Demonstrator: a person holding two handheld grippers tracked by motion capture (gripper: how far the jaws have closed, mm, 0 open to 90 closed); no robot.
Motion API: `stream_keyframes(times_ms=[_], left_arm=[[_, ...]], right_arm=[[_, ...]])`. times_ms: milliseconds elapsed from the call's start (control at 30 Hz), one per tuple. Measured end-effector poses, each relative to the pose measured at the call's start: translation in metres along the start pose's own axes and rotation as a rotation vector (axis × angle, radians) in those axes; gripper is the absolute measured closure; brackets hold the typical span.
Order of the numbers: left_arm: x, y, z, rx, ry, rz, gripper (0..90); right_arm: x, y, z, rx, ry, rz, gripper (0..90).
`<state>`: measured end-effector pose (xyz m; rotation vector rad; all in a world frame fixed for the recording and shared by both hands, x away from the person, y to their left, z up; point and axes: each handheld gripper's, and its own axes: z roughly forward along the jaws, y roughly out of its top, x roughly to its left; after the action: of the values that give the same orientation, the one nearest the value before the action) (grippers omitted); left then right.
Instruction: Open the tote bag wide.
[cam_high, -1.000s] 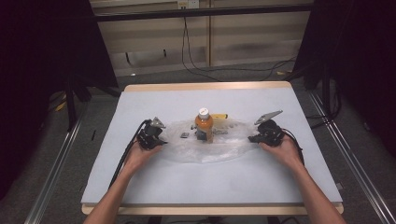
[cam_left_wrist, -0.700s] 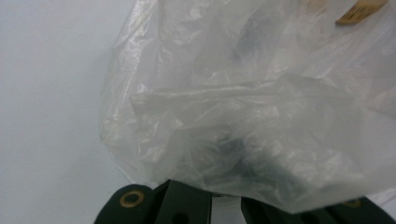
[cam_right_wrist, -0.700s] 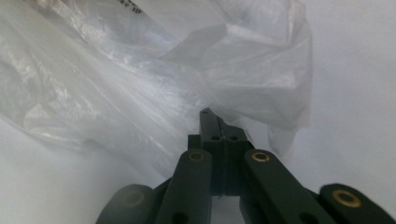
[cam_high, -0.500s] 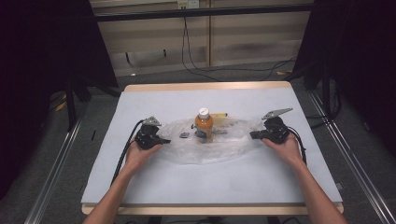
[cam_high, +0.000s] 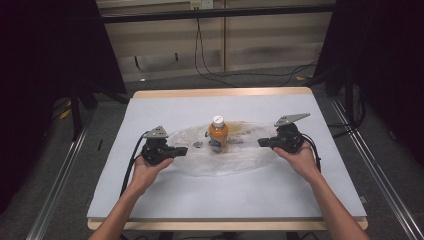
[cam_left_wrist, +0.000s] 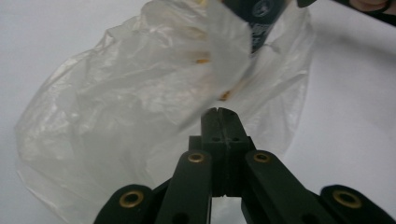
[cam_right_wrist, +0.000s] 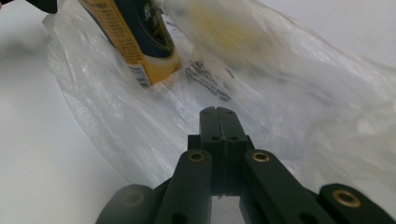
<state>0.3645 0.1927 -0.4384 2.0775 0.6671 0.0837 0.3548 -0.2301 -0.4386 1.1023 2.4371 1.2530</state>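
An orange bottle (cam_high: 218, 133) with a white cap stands upright near the middle of the white table (cam_high: 220, 200), and everything else is placed from it. Under and around the bottle lies a clear plastic bag (cam_high: 235, 160), spread flat and wrinkled on the tabletop, reaching out to both sides of the bottle.

To the bottle's left, the left gripper (cam_high: 181, 150) points toward it, held in the person's left hand (cam_high: 147, 172). In the left gripper view the jaws are pressed together with no gap at the bag's edge (cam_left_wrist: 116, 135), and a flap of film lifts just beyond their tips (whether film is actually pinched between them cannot be told).

To the bottle's right, the right gripper (cam_high: 264, 142) also points inward, held by the right hand (cam_high: 299, 159). In the right gripper view its jaws are likewise clenched tight against each other, resting over the bag (cam_right_wrist: 289, 107), with the bottle's yellow and dark label (cam_right_wrist: 140, 37) just beyond, up and left; again a grip on the film cannot be confirmed

Small dark printed patches show on the bag just beside the bottle's base
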Motion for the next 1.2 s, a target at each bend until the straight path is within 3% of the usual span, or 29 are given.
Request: stream_keyframes(times_ms=[167,267,333,433,533,600,733,800,967,1133,1167,1200], left_arm=[[-0.016,0.012,0.000,0.016,-0.017,0.060,90.0],[-0.023,0.028,0.010,0.073,-0.004,0.093,90.0],[-0.022,0.039,0.018,0.102,-0.007,0.106,90.0],[-0.016,0.049,0.033,0.112,-0.013,0.095,90.0],[-0.009,0.055,0.052,0.204,0.002,0.087,90.0],[-0.003,0.054,0.065,0.253,0.039,0.098,90.0],[0.002,0.048,0.082,0.308,0.020,0.091,90.0],[-0.002,0.043,0.089,0.362,0.000,0.130,90.0],[-0.021,0.031,0.094,0.395,-0.027,0.170,90.0],[-0.038,0.022,0.090,0.378,-0.061,0.192,90.0],[-0.041,0.021,0.089,0.384,-0.070,0.213,90.0],[-0.046,0.019,0.089,0.374,-0.071,0.213,90.0]], right_arm=[[0.010,0.016,0.008,0.000,0.026,-0.033,90.0],[0.015,0.032,0.017,0.026,0.036,-0.062,90.0],[0.018,0.045,0.025,0.063,0.039,-0.084,90.0],[0.019,0.061,0.040,0.125,0.035,-0.102,90.0],[0.018,0.072,0.058,0.191,0.042,-0.119,90.0],[0.020,0.078,0.071,0.249,0.045,-0.116,90.0],[0.015,0.085,0.096,0.322,0.061,-0.104,90.0],[0.009,0.087,0.107,0.350,0.066,-0.095,90.0],[-0.002,0.090,0.127,0.383,0.089,-0.078,90.0],[-0.012,0.090,0.144,0.432,0.075,-0.046,90.0],[-0.013,0.089,0.148,0.438,0.076,-0.055,90.0],[-0.012,0.090,0.149,0.420,0.082,-0.019,90.0]])
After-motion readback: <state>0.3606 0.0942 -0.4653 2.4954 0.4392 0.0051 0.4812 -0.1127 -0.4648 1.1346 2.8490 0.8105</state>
